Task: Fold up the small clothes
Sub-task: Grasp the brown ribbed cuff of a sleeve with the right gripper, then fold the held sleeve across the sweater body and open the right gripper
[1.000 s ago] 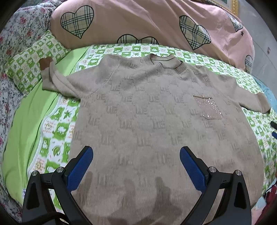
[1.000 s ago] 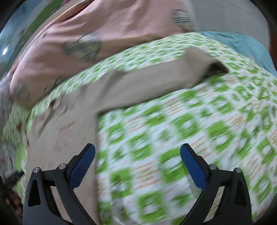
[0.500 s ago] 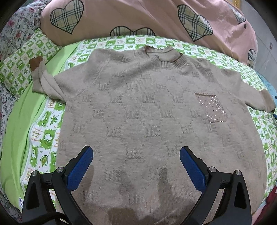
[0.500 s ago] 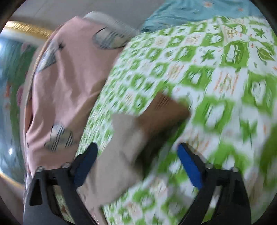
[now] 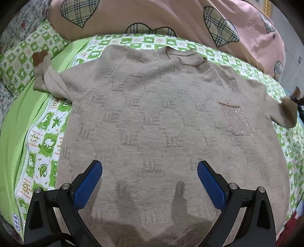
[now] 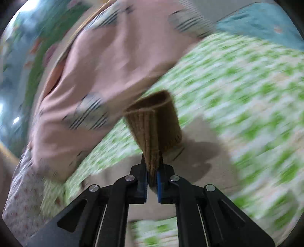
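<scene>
1 beige sweater (image 5: 163,121) spread flat on bed (image 5: 17,133), front up, 2 sleeves out, 1 sparkly pocket (image 5: 235,119). Left gripper (image 5: 150,180) above hem, jaws wide apart, holding nothing. 1 pink quilt (image 5: 171,17) behind. Right gripper (image 6: 152,180) jaws clamped on brown cuff (image 6: 153,123), lifted off bed.

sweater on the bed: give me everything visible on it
The sweater is a beige knit with a repeating woven letter pattern, a ribbed crew collar and a sparkly chest pocket. It lies face up, spread flat on the green-checked sheet. One sleeve is bunched near the pillow, showing its brown cuff. The other brown ribbed cuff is pinched in the shut right gripper. The left gripper hovers open above the hem.
</scene>
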A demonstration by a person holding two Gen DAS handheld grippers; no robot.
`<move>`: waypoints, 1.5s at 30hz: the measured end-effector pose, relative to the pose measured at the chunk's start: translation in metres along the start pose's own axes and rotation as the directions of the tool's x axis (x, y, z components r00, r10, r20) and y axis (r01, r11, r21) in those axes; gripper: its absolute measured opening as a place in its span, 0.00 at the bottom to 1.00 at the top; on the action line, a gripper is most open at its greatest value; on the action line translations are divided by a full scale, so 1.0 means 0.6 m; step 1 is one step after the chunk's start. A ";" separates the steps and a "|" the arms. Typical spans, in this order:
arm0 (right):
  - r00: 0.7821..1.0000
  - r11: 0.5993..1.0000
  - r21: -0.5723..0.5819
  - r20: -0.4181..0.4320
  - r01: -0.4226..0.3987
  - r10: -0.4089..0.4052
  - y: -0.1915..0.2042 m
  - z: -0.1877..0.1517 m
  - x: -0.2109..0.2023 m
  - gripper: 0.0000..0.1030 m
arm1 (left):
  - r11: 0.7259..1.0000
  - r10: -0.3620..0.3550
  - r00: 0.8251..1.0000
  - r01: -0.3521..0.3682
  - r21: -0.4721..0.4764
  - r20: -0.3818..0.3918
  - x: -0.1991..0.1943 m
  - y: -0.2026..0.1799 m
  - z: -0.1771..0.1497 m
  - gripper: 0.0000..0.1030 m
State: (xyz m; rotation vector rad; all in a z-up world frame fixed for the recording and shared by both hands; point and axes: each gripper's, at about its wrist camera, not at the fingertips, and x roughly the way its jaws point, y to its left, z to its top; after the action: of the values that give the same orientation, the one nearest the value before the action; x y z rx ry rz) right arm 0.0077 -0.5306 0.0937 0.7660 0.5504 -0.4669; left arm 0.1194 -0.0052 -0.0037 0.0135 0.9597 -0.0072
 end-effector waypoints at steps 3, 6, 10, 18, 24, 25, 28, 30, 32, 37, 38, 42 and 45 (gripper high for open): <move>0.987 0.992 0.001 -0.095 -0.129 0.128 0.087 -0.056 0.068 0.08 | 0.999 -0.013 1.000 0.013 -0.038 0.003 -0.003 0.021 0.000 0.98; 0.956 0.973 0.008 -0.188 -0.229 0.226 0.179 -0.121 0.140 0.08 | 0.997 -0.027 1.000 0.028 -0.071 0.010 -0.006 0.042 0.001 0.98; 0.894 0.943 0.018 -0.313 -0.331 0.320 0.290 -0.206 0.233 0.08 | 0.992 -0.055 0.998 0.057 -0.115 0.025 -0.013 0.074 0.002 0.98; 0.798 0.928 -0.021 -0.518 -0.371 0.308 0.411 -0.386 0.352 0.08 | 0.971 -0.122 0.992 0.128 -0.204 0.039 -0.008 0.136 0.015 0.98; 0.750 0.946 0.005 -0.608 -0.324 0.261 0.407 -0.430 0.390 0.34 | 0.958 -0.177 0.984 0.180 -0.224 0.030 0.018 0.144 0.036 0.98; 0.740 0.942 0.023 -0.612 -0.335 0.278 0.403 -0.431 0.388 0.50 | 0.956 -0.192 0.981 0.194 -0.222 0.029 0.026 0.141 0.044 0.98; 0.753 0.931 0.023 -0.581 -0.365 0.309 0.398 -0.415 0.353 0.56 | 0.946 -0.246 0.969 0.242 -0.214 0.012 0.062 0.127 0.076 0.98; 0.775 0.925 0.002 -0.545 -0.381 0.320 0.388 -0.395 0.313 0.56 | 0.934 -0.291 0.957 0.281 -0.221 -0.011 0.094 0.117 0.099 0.98; 0.794 0.925 0.003 -0.511 -0.381 0.329 0.372 -0.378 0.278 0.56 | 0.915 -0.337 0.941 0.320 -0.247 -0.031 0.131 0.108 0.125 0.98; 0.860 0.944 -0.010 -0.416 -0.329 0.295 0.308 -0.341 0.179 0.56 | 0.895 -0.345 0.939 0.336 -0.295 0.023 0.193 0.098 0.185 0.92; 0.869 0.948 -0.009 -0.403 -0.318 0.287 0.298 -0.337 0.166 0.56 | 0.895 -0.344 0.938 0.343 -0.284 0.048 0.196 0.093 0.193 0.68; 0.924 0.973 -0.056 -0.327 -0.225 0.195 0.240 -0.303 0.111 0.56 | 0.898 -0.355 0.932 0.362 -0.250 0.071 0.176 0.088 0.200 0.06; 0.965 0.985 -0.123 -0.249 -0.119 0.085 0.203 -0.264 0.083 0.56 | 0.920 -0.292 0.946 0.318 -0.230 0.143 0.137 0.114 0.188 0.06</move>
State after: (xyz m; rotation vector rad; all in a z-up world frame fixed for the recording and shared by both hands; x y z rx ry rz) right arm 0.0697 -0.3444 0.0312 0.7196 0.7598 -0.2371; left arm 0.2597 0.0615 -0.0055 -0.3681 0.8428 -0.1744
